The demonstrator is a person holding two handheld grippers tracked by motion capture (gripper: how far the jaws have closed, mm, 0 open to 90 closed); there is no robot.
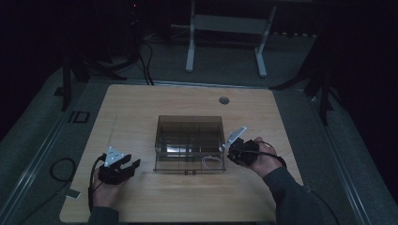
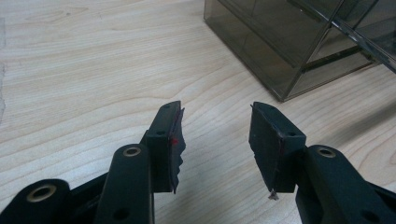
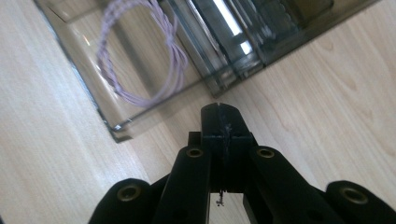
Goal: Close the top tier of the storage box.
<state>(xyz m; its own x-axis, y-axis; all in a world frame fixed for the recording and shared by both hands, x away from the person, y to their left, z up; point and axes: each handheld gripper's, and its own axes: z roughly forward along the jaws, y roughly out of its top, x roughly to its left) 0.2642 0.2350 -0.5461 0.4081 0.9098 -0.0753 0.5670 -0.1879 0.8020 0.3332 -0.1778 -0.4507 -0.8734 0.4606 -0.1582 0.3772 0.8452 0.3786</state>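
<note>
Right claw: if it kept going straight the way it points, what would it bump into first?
Probably the smoky clear box. The shut right claw aims at its open drawer corner, where a purple cord lies.

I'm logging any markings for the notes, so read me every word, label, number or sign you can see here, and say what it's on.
"ID": dark marking on the grey floor strip just left of the wooden table; that reading is uncertain in the dim high view.
Smoky plastic drawer box: no readable label.
Left gripper and right gripper: no print.
</note>
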